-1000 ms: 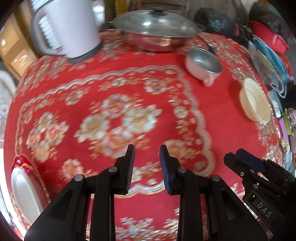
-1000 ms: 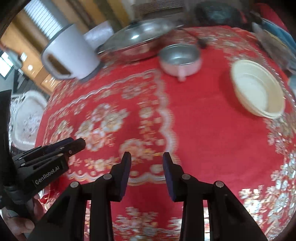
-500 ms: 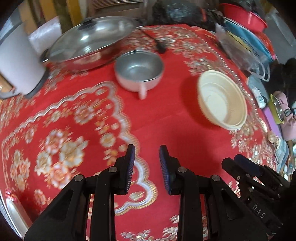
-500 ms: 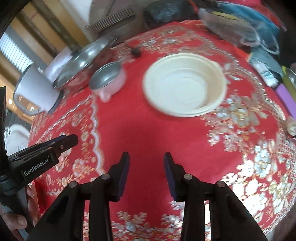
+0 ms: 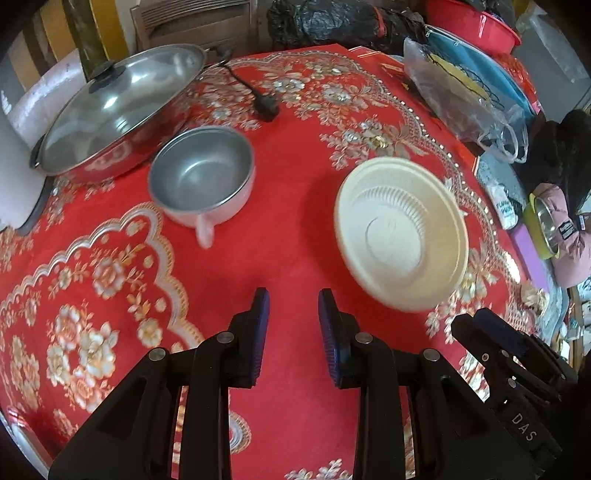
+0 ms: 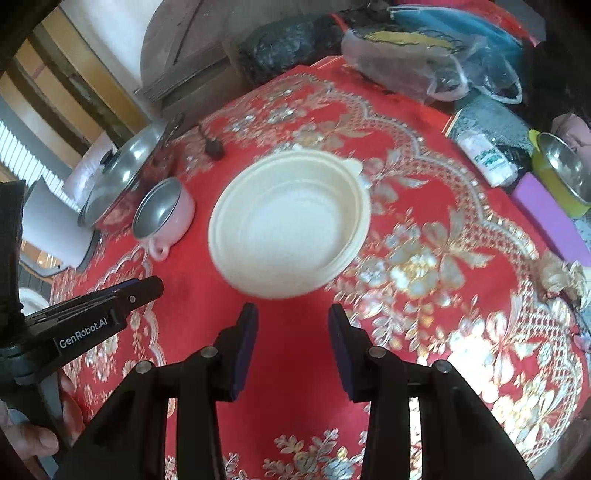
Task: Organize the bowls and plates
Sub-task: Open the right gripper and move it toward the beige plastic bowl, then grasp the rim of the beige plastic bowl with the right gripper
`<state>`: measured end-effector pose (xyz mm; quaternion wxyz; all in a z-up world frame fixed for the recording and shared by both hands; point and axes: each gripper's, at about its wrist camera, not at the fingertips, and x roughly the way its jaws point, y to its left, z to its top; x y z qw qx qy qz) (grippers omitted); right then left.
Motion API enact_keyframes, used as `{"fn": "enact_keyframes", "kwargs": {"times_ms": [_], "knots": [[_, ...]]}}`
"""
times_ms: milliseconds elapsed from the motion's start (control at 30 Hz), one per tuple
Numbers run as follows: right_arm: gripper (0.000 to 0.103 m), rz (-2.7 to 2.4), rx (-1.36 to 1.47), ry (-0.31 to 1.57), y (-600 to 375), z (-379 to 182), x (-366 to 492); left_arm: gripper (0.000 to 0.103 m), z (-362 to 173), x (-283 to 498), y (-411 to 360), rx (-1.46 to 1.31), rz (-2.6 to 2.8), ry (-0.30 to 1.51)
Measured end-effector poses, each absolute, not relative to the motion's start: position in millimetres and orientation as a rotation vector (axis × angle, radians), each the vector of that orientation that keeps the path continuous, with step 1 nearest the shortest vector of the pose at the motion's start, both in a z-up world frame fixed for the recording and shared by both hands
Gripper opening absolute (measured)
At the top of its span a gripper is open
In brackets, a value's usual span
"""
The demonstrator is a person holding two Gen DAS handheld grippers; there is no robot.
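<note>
A cream plastic bowl sits upright on the red floral tablecloth. A pink bowl with a metal inside and a small handle stands to its left. My left gripper is open and empty, low over the cloth, between and in front of the two bowls. My right gripper is open and empty, just in front of the cream bowl's near rim. The right gripper also shows in the left wrist view, and the left gripper in the right wrist view.
A lidded steel pan stands at the back left beside a white kettle. A black plug and cord lie behind the bowls. Plastic bags and basins crowd the table's right edge, with a yellow steel-lined bowl beyond it.
Both grippers have swung right and forward toward the cream bowl, which now lies closer in both views. The kettle has slid out of the left wrist view. Both jaws stay open.
</note>
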<state>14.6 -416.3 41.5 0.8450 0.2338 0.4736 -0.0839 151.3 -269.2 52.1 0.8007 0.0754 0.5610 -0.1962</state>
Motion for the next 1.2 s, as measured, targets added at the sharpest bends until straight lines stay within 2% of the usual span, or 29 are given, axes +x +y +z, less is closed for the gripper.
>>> {"fn": "enact_keyframes", "kwargs": {"times_ms": [133, 700, 767, 800, 833, 1200], "knots": [[0.045, -0.2, 0.503, 0.984, -431, 42, 25, 0.026, 50, 164, -283, 0.154, -0.425, 1.206], [0.046, -0.197, 0.67, 1.009, -475, 13, 65, 0.029, 14, 205, -318, 0.105, -0.427, 1.356], [0.046, -0.196, 0.694, 1.017, -478, 9, 68, 0.034, 9, 208, -321, 0.097, -0.436, 1.381], [0.046, -0.194, 0.704, 1.019, -479, 7, 68, 0.041, 7, 209, -322, 0.092, -0.44, 1.388], [0.046, -0.191, 0.71, 1.02, -480, 6, 69, 0.044, 5, 211, -323, 0.093, -0.44, 1.391], [0.045, -0.166, 0.712, 1.044, -479, -1, 77, 0.044, -7, 217, -326, 0.123, -0.444, 1.399]]}}
